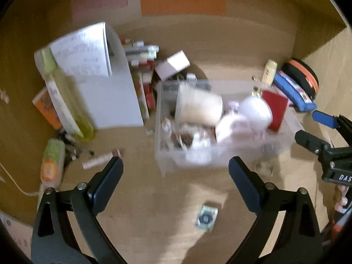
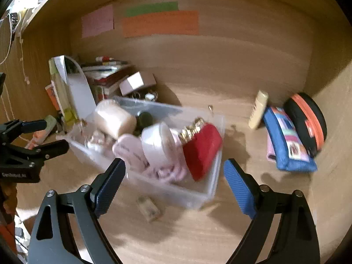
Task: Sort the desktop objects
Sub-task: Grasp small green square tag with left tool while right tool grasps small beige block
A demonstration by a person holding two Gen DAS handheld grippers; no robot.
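Observation:
A clear plastic bin [image 1: 167,165] [image 2: 198,195] stands mid-desk. It holds a cream jar [image 1: 199,106] [image 2: 115,118], a white jar [image 1: 256,110] [image 2: 158,145], a red purse with gold clasp [image 1: 276,109] [image 2: 203,149] and pink items [image 2: 132,151]. My left gripper [image 1: 176,167] is open and empty, just in front of the bin. My right gripper [image 2: 175,171] is open and empty over the bin's near side; it also shows at the right of the left wrist view [image 1: 308,125]. A small packet [image 1: 206,217] [image 2: 149,208] lies on the desk before the bin.
Left: a white file holder [image 1: 110,96], yellow-green bottle [image 1: 66,96], books [image 1: 143,77], a white box [image 1: 172,65], tubes [image 1: 52,160] [image 1: 100,159]. Right: a cream tube [image 2: 258,110], blue pouch [image 2: 288,140], black-orange case [image 2: 308,121] by the side wall. Coloured notes [image 2: 160,22] on the back wall.

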